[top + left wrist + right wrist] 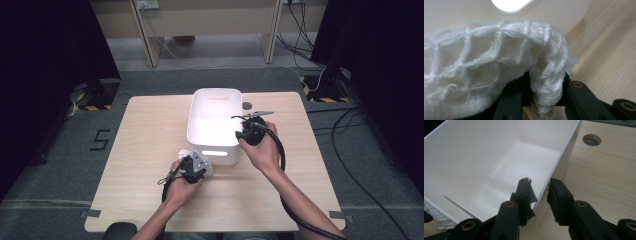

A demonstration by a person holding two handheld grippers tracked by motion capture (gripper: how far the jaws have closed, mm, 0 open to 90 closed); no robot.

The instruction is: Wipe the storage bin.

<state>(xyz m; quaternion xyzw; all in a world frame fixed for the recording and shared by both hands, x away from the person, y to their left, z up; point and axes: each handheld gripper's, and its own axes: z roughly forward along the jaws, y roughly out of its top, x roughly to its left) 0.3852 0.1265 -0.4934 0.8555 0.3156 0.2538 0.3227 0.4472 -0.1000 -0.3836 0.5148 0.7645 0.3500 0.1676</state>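
White knitted cloth (186,153) lies on the wooden table (150,165) by the bin's near wall, under the left gripper (192,167); the right gripper (248,131) sits at the white bin (215,100). From the left gripper view, the jaws are clamped on a fold of cloth (499,75). From the right gripper view, the jaws straddle the bin (486,165) rim with a gap, steadying it. The bin looks empty. Likely next: lift the cloth in.

The left gripper (196,161) holds a white cloth (184,153) beside the white bin (215,131); the right gripper (246,129) straddles its rim.
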